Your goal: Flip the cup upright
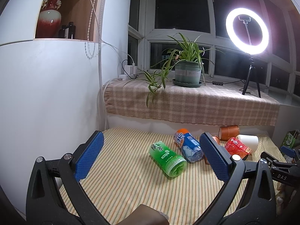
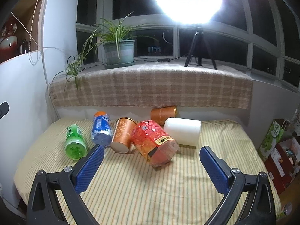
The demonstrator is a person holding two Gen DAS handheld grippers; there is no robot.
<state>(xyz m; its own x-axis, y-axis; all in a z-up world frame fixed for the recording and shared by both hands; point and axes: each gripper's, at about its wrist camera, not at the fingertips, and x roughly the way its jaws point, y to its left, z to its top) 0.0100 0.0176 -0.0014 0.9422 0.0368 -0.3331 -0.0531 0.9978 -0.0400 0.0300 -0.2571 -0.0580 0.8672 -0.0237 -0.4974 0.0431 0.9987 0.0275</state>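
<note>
Several cups lie on their sides on the striped table (image 2: pixel 168 183). In the right wrist view, from left: a green cup (image 2: pixel 75 142), a blue cup (image 2: pixel 101 131), an orange cup (image 2: pixel 122 135), a red cup (image 2: pixel 154 142), a white cup (image 2: pixel 182 131), and a second orange cup (image 2: pixel 163 114) behind. My right gripper (image 2: pixel 151 151) is open and empty, just in front of the red cup. My left gripper (image 1: pixel 151 137) is open and empty, with the green cup (image 1: pixel 167 159) and blue cup (image 1: pixel 188 147) lying between its fingers further ahead. The red cup (image 1: pixel 237 147) and white cup (image 1: pixel 248 141) lie to its right.
A window sill under a checked cloth (image 2: pixel 150 86) runs behind the table, with a potted plant (image 2: pixel 119 52) and a ring light on a tripod (image 2: pixel 199 45). A white wall (image 1: pixel 46 93) stands at the left. Boxes and a green bag (image 2: pixel 271 138) stand off the table's right edge.
</note>
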